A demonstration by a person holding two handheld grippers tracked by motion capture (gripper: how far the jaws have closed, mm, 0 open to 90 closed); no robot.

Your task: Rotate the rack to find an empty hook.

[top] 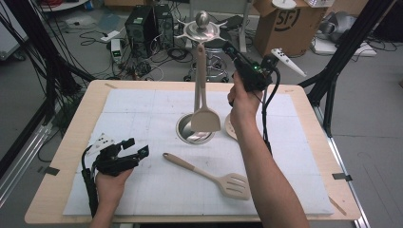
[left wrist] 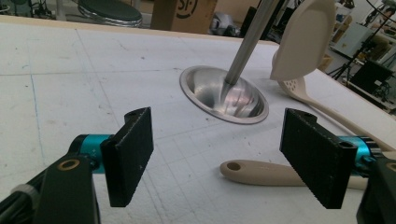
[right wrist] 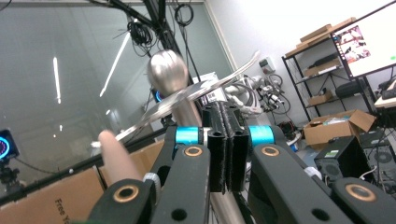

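Note:
A metal utensil stand has its round base [top: 195, 130] [left wrist: 224, 95] mid-table, with a pole up to a hooked top and ball [top: 202, 23] [right wrist: 167, 70]. A beige spatula [top: 204, 114] [left wrist: 306, 37] hangs from one hook, and its handle end [right wrist: 116, 158] is close to my right gripper. My right gripper [top: 228, 48] [right wrist: 227, 112] is raised beside the stand's top, jaws shut with nothing seen between them. A beige slotted spatula [top: 223, 180] [left wrist: 266, 172] lies on the mat. My left gripper [top: 137, 147] [left wrist: 219, 140] rests open on the table at the left, short of that spatula's handle.
A beige slotted spoon [left wrist: 303, 91] [top: 230, 127] lies right of the base, partly behind my right forearm. A white mat [top: 142, 109] covers the wooden table [top: 62, 156]. Beyond the table are a cardboard box [top: 285, 23], computer cases [top: 142, 26] and black frame legs [top: 342, 57].

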